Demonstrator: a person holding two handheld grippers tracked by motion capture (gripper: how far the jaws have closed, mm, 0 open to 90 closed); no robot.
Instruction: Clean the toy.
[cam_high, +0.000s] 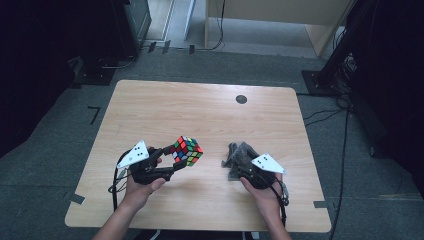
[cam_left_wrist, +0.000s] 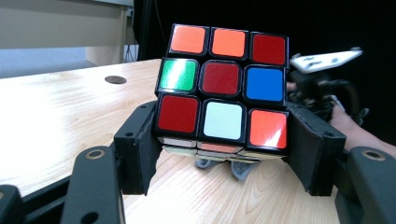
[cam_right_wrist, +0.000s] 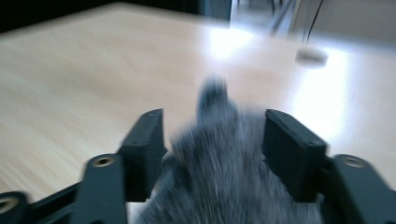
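Near the table's (cam_high: 150, 100) front edge, left claw (cam_high: 172, 159) clamping cube (cam_high: 187, 149), right claw (cam_high: 239, 161) loose around cloth (cam_high: 239, 152).

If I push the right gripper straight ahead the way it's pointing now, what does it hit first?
The grey cloth. It already lies bunched between the right gripper's open jaws, so pushing on would shove it along the table. Past it the wood looks free up to the round dark grommet, though blur makes depth uncertain.
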